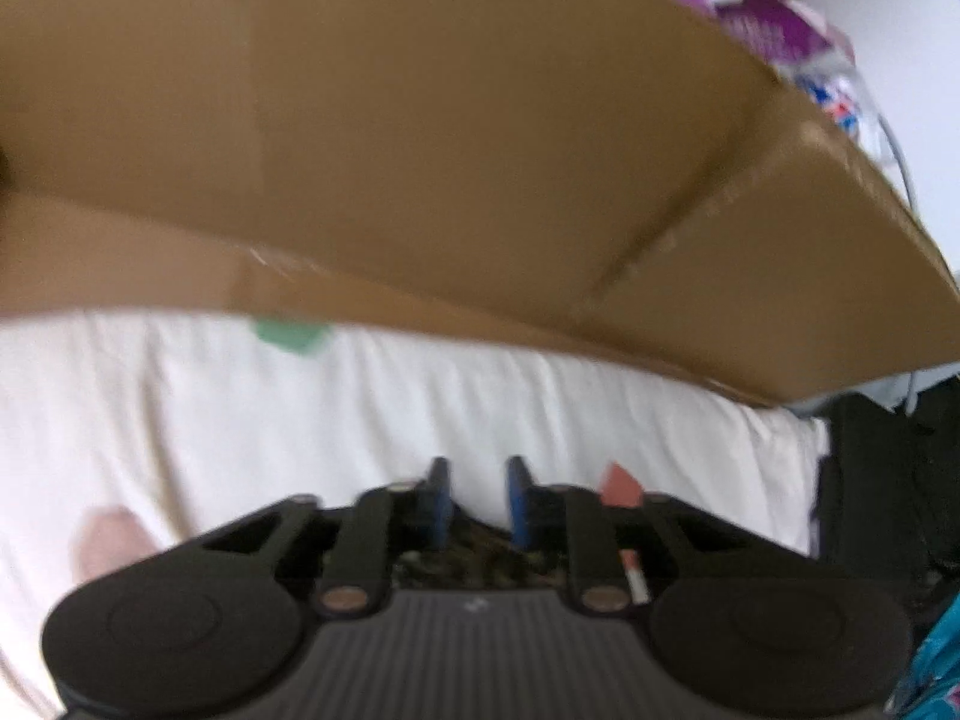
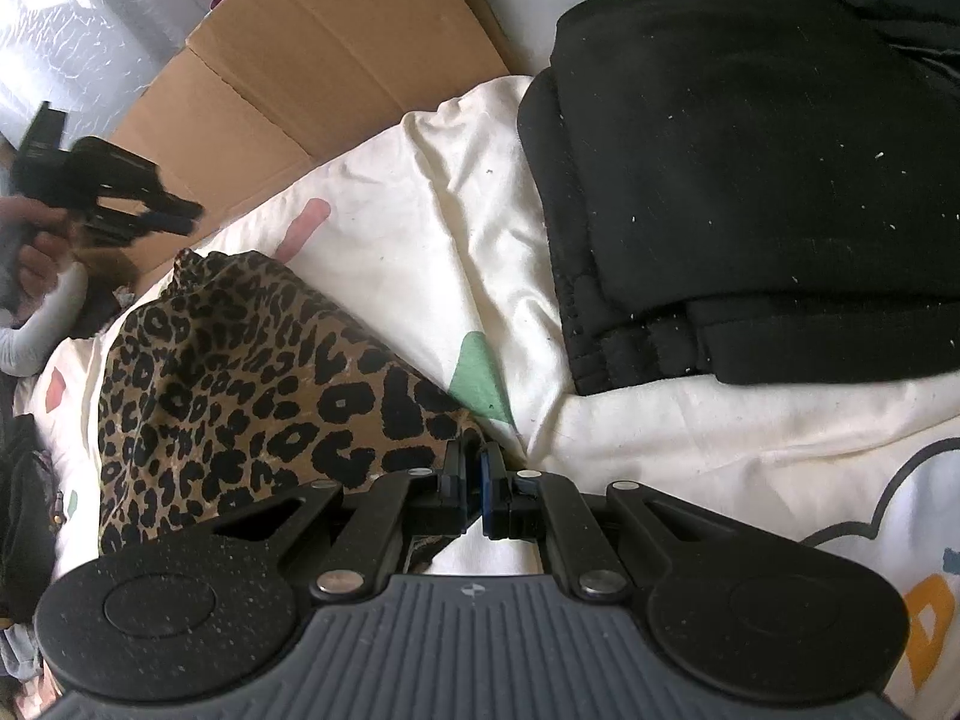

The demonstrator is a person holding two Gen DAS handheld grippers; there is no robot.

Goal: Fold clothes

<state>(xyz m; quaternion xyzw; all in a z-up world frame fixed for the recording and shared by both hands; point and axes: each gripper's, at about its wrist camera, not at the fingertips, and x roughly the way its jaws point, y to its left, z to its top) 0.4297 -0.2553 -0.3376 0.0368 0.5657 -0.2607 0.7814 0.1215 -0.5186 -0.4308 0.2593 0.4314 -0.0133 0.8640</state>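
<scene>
A leopard-print garment (image 2: 240, 372) lies bunched on the white patterned bedsheet (image 2: 420, 228). My right gripper (image 2: 473, 462) is shut on the garment's near corner. My left gripper (image 1: 477, 480) is open, with a gap between its blue pads; a bit of the leopard cloth (image 1: 480, 558) shows low behind its fingers, not clamped. In the right wrist view the left gripper (image 2: 180, 216) is held in the air above the garment's far end, in front of the cardboard box. The left wrist view is blurred.
A large cardboard box (image 1: 420, 138) stands at the far edge of the bed, also seen in the right wrist view (image 2: 312, 60). A folded stack of black clothes (image 2: 750, 180) lies on the sheet at the right. Purple packaging (image 1: 768, 24) sits beyond the box.
</scene>
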